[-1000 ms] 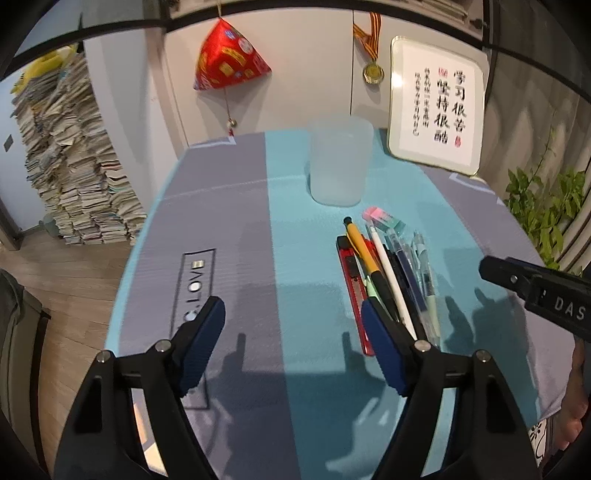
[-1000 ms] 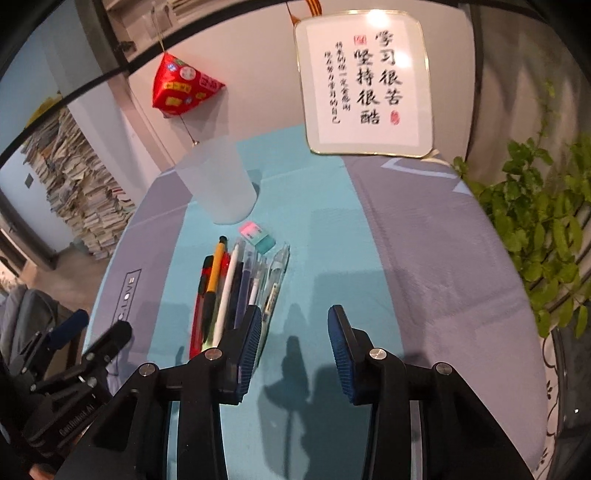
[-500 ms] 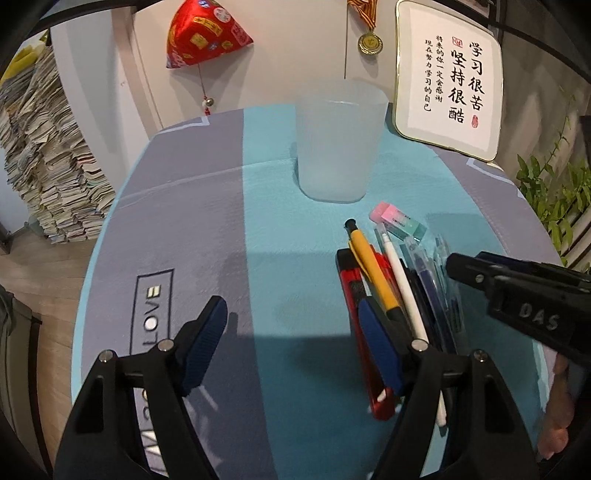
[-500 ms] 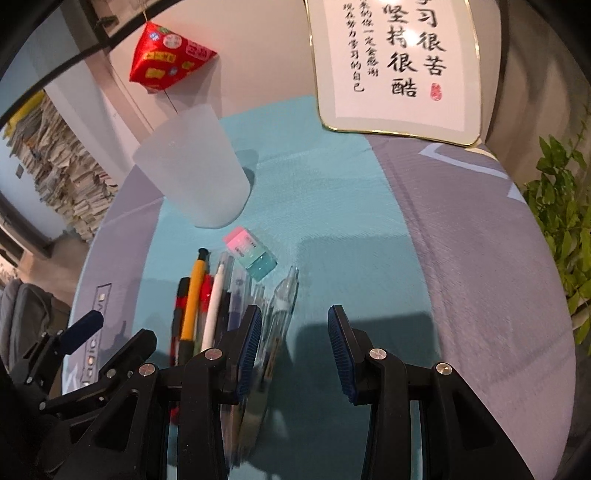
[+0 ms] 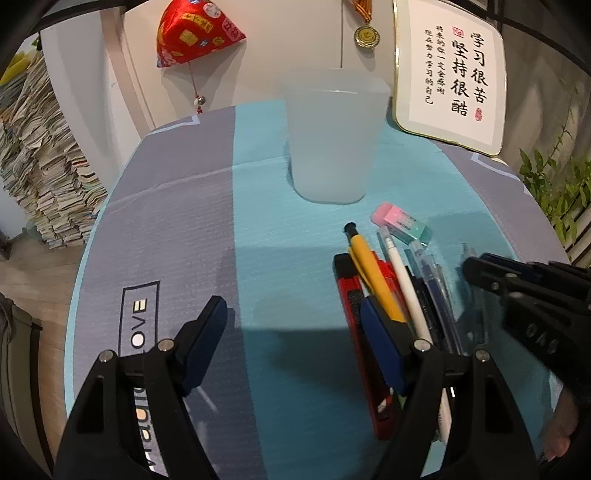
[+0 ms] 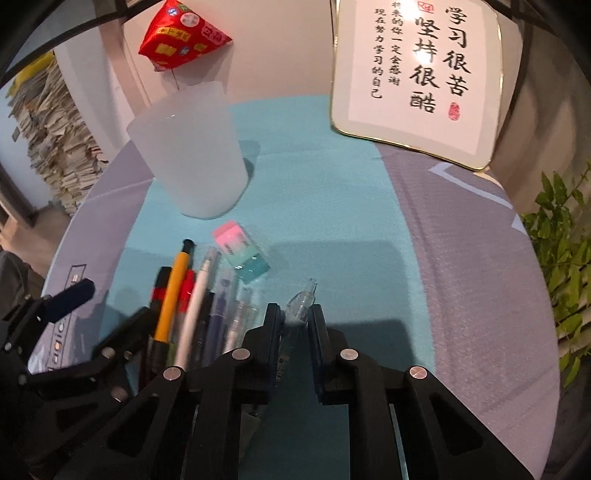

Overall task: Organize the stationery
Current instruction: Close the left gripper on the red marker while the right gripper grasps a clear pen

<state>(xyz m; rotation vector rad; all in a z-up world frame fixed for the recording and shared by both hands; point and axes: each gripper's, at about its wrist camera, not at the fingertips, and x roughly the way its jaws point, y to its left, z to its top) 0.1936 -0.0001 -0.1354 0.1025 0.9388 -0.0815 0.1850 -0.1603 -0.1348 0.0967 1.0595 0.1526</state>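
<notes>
A row of pens lies on the teal cloth: a yellow pen (image 5: 369, 269), a white pen (image 5: 402, 280), a red utility knife (image 5: 351, 291) and several blue ones. A pink-and-green eraser (image 6: 240, 251) sits at their far end, with a frosted cup (image 6: 192, 155) upright behind it. My right gripper (image 6: 294, 314) is closing, its pads pressing on a clear pen (image 6: 303, 297) at the row's right side. My left gripper (image 5: 293, 310) stands open over bare cloth, its right finger (image 5: 380, 332) in front of the knife and yellow pen. Nothing lies between its jaws.
A framed calligraphy board (image 5: 450, 74) leans at the back right. A red hanging ornament (image 5: 192, 33) and a medal (image 5: 366, 35) are on the wall. A green plant (image 6: 565, 258) stands beyond the right edge, a tall paper stack (image 5: 37, 166) at the left.
Both grippers came forward and lower toward the pens. The right gripper's jaws went from apart to closed around the clear pen.
</notes>
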